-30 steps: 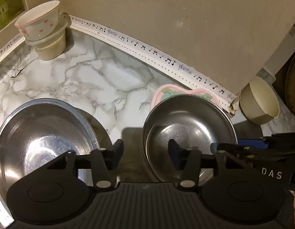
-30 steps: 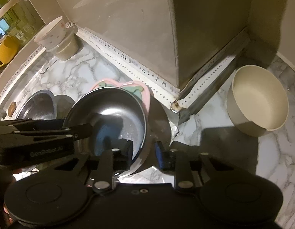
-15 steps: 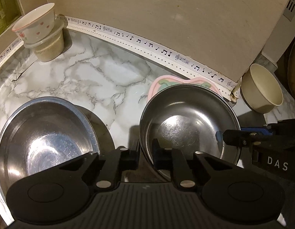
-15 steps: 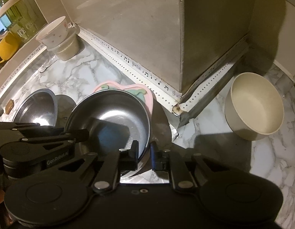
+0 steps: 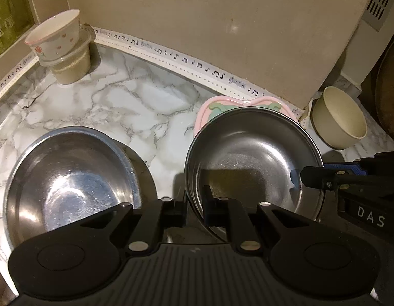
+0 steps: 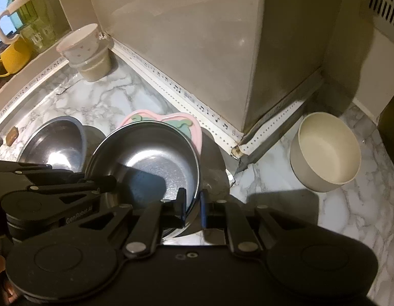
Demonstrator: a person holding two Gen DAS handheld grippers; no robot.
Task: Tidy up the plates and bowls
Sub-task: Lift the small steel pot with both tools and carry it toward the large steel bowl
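Steel bowl (image 5: pixel 253 158): sits over the pink plate (image 5: pixel 212 105) on the marble tabletop (image 5: pixel 135 102), held at two edges.
Left gripper (image 5: pixel 194 204): clenched on the bowl's near-left rim, one finger inside, one outside.
Right gripper (image 6: pixel 193 206): pinches the bowl's right rim the same way.
Second steel bowl (image 5: pixel 69 178): just left of the left gripper, apart from it.
Cream bowl (image 6: pixel 327 150): well right, beside the wall corner.

Glossy, faintly scratched steel on the round metal bowl (image 5: pixel 253 153) and its wider steel neighbour (image 5: pixel 66 176). Smooth, polished-looking white marble-patterned counter (image 5: pixel 135 102). Matt cream bowl (image 6: pixel 327 150), possibly plastic. Matt black plastic gripper fingers (image 5: pixel 214 209).
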